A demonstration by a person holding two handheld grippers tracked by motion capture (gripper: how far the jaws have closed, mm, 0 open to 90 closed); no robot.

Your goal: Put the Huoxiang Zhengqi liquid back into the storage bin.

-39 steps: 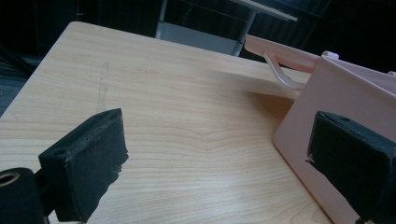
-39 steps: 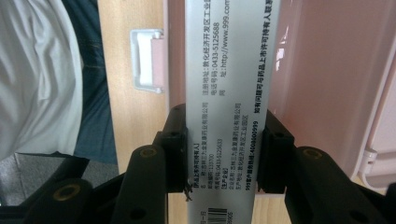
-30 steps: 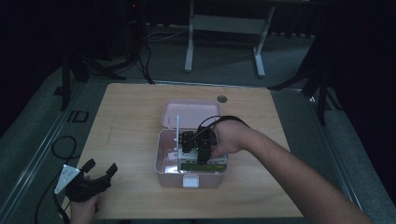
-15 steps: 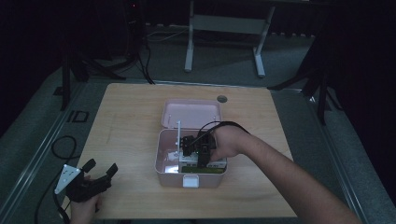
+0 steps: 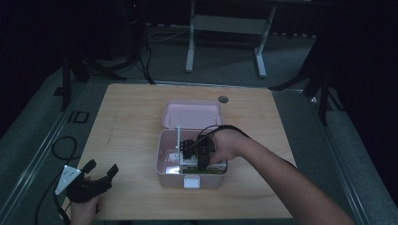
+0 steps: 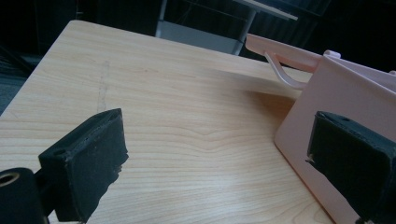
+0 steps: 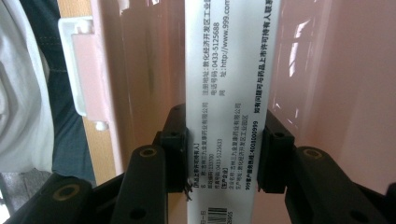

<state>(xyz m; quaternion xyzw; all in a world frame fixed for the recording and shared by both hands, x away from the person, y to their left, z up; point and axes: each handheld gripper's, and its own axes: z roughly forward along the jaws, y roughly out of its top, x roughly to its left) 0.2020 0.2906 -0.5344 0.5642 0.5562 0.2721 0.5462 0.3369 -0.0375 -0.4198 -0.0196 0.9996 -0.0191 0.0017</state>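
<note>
Right gripper view: a narrow white printed medicine carton (image 7: 226, 93) runs lengthwise straight away from the right gripper (image 7: 225, 149), whose pads are clamped on its two long sides, low inside the open pale pink plastic box (image 5: 169, 159). The left gripper (image 5: 98, 174), jaws apart and empty, rests well apart on the wooden table (image 5: 131, 112).

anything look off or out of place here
Nothing stands out. The pink box sits square on the table, lid open, and the right hand-held gripper grips a white printed carton inside it.
</note>
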